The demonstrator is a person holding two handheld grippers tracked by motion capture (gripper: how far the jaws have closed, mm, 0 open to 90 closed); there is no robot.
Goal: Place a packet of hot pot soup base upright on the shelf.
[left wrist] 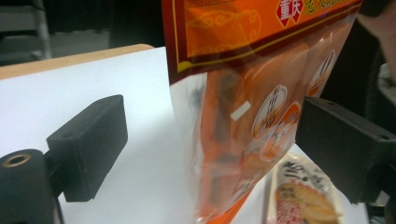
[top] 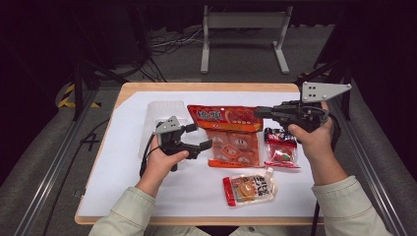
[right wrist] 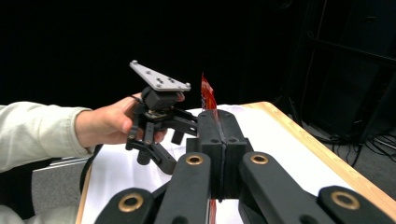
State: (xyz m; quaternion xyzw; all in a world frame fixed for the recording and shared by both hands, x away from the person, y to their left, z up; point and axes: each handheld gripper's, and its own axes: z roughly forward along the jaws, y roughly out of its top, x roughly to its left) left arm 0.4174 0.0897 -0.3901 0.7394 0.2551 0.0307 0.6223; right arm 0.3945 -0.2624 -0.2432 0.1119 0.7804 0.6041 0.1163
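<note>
Right gripper (top: 260, 112) clamped on the top edge of the large orange snack bag (top: 231, 135), which we hold up above the table; left gripper (top: 199, 136) with jaws wide, one on either side of the bag's lower part.

We work on a white sheet (top: 147, 187) covering a wooden table (top: 196, 86) in a dark room. The bag is glossy orange-red with a clear window showing small packets.

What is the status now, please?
Right claw shut on orange bag, lifted. Left claw open around bag. Nothing blocking.
</note>
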